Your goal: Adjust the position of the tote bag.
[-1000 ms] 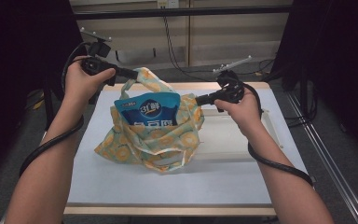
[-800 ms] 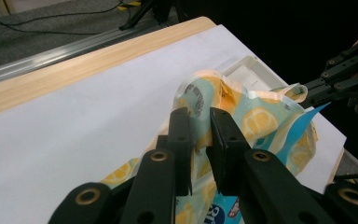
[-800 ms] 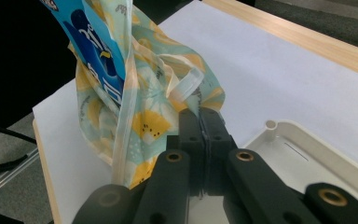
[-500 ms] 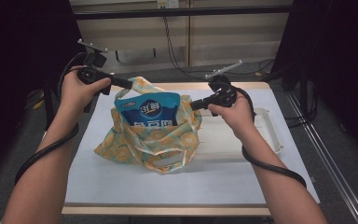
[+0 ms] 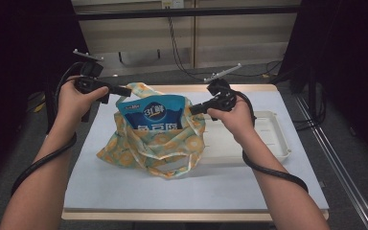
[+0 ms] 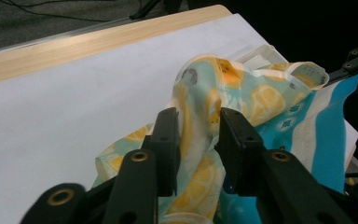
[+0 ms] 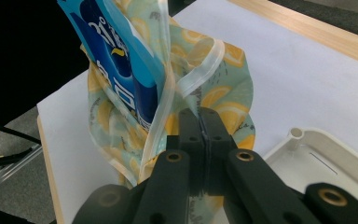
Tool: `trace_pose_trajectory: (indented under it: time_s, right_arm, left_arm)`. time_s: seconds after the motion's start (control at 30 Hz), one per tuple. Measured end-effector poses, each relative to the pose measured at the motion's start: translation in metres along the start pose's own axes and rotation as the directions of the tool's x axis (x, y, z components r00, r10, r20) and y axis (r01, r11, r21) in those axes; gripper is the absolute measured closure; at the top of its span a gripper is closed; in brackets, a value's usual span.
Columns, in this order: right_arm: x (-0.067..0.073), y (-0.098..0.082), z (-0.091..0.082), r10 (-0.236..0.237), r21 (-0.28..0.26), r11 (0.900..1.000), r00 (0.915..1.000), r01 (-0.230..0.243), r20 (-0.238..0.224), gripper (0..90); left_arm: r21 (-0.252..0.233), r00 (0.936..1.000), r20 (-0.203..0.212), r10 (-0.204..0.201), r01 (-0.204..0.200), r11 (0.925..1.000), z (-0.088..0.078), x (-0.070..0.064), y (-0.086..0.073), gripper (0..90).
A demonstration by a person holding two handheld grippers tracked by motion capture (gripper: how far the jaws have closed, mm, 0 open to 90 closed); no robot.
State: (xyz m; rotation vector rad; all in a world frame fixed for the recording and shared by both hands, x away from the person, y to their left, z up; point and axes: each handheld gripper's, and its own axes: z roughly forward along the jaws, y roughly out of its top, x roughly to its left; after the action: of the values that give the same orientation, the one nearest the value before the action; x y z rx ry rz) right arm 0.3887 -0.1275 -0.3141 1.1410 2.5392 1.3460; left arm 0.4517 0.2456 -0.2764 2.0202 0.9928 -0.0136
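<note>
Left gripper [image 5: 120, 91] at roughly 10 o'clock on the worktop [image 5: 100, 191], jaws set either side of a bunched fold of the bag [image 5: 148, 148]; a gap remains between the pads in the left gripper view, with cloth gathered in it [image 6: 200, 140], so judged grasping the bag's rim loosely rather than clamped flat. Bag at centre of the white-covered worktop: thin, limp printed fabric, pale teal with yellow lemon slices, edges bound in cream tape, base slumped in soft creases. Blue and white pouch [image 5: 154, 115] standing upright inside, glossy film, stiff enough to hold its shape, top projecting above the bag mouth. Right gripper [image 5: 194, 109] at about 2 o'clock, jaws clenched tight on the bag's opposite rim, pads meeting on the fabric [image 7: 200, 126]. Two rims drawn apart and upward, judged to keep the mouth spread and the pouch seated. White plastic tray [image 5: 278, 139] at 3 o'clock, shallow, rounded corners, just beside the bag.
</note>
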Motion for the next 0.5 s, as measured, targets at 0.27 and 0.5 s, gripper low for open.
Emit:
trace_pose_trajectory:
  time_s: [0.27, 0.5]
  right_arm:
    - [0.001, 0.000, 0.000, -0.001, -0.004, 1.000, 1.0000, 0.001, 0.001, 88.4]
    - [0.001, -0.001, 0.000, -0.001, -0.005, 1.000, 1.0000, 0.001, 0.001, 88.1]
  left_arm:
    - [0.007, 0.9994, -0.022, -0.027, 0.027, 0.9996, 0.000, 0.010, -0.018, 45.4]
    - [0.030, 0.9976, -0.038, -0.057, 0.058, 0.9979, 0.005, 0.018, -0.038, 45.0]
